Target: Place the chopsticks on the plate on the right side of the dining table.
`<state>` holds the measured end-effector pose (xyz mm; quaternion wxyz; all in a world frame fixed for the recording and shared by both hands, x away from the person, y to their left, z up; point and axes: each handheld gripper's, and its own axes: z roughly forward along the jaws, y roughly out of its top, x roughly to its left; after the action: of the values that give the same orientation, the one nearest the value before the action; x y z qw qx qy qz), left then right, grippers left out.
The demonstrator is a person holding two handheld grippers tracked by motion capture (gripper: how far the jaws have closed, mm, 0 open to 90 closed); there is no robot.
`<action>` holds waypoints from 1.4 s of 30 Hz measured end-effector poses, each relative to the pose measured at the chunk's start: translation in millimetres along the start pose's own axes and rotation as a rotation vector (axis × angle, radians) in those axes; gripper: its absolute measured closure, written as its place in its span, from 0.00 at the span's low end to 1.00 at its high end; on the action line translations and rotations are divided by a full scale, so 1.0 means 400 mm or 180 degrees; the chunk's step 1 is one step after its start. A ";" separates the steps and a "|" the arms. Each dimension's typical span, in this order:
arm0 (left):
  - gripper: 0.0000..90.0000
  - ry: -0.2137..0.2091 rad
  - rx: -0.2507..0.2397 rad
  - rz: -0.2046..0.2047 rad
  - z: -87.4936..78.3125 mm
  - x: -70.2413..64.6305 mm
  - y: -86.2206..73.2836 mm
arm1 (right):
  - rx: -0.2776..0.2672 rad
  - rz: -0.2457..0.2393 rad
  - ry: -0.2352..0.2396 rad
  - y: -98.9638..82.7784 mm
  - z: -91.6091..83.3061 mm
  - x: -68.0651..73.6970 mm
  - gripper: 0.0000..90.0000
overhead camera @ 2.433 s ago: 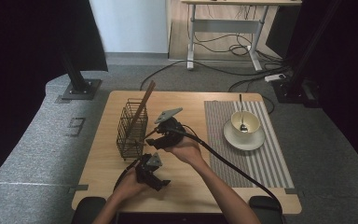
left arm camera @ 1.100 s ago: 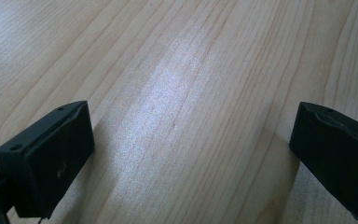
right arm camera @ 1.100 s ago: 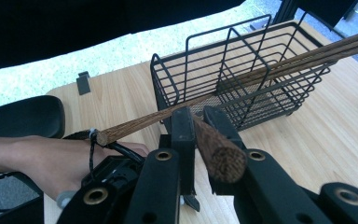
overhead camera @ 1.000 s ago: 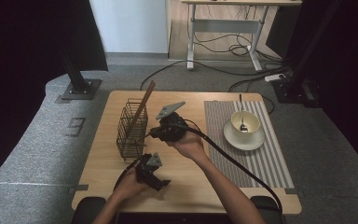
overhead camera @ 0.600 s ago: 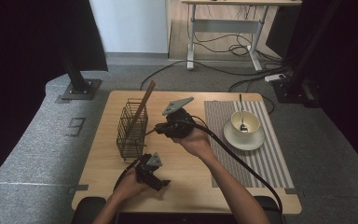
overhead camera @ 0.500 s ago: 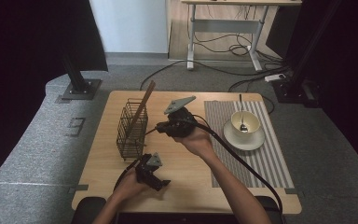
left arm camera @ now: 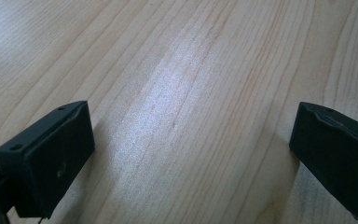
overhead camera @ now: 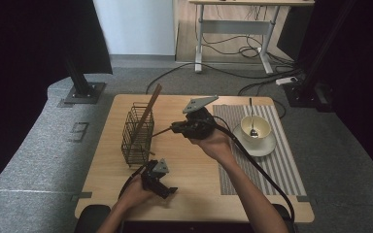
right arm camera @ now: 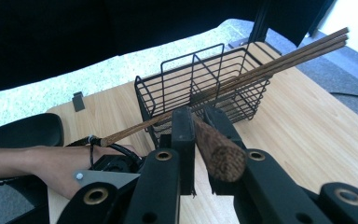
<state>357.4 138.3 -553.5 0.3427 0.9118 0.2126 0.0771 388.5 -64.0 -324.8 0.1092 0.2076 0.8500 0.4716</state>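
This is a recording studio or lab set-up, not anyone's home. Black curtains (overhead camera: 29,43) hang on both sides, and black stands (overhead camera: 80,87) sit bolted on plates on the grey carpet floor (overhead camera: 39,160). Cables (overhead camera: 233,48) snake across to a power strip (overhead camera: 289,80) under a height-adjustable desk (overhead camera: 233,24) at the back. In the middle stands one small wooden worktop (overhead camera: 194,194), staged with a striped placemat (overhead camera: 281,170), like a test station.

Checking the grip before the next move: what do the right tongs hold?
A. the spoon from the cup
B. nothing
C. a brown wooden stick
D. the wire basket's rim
C: the right tongs are clamped on a brown wooden stick beside the wire basket.
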 end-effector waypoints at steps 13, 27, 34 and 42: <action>0.00 -0.0002 -0.0001 0.0002 0.000 0.000 0.000 | -0.0058 0.0024 -0.0155 -0.013 -0.075 -0.014 0.91; 0.00 0.0011 -0.0005 -0.0015 -0.001 0.000 0.000 | -0.0015 0.0148 -0.0256 -0.087 -0.125 -0.040 0.91; 0.03 0.0035 -0.0028 -0.0047 -0.003 0.001 -0.001 | 0.0007 0.0156 -0.0283 -0.117 -0.141 -0.038 0.91; 0.04 0.0067 -0.0010 -0.0101 -0.006 0.002 0.002 | 0.0035 0.0220 -0.0303 -0.182 -0.156 -0.037 0.91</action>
<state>357.6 139.7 -551.1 0.3431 0.9069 0.2304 0.0816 359.5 -152.1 -353.6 0.1321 0.2596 0.8388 0.4600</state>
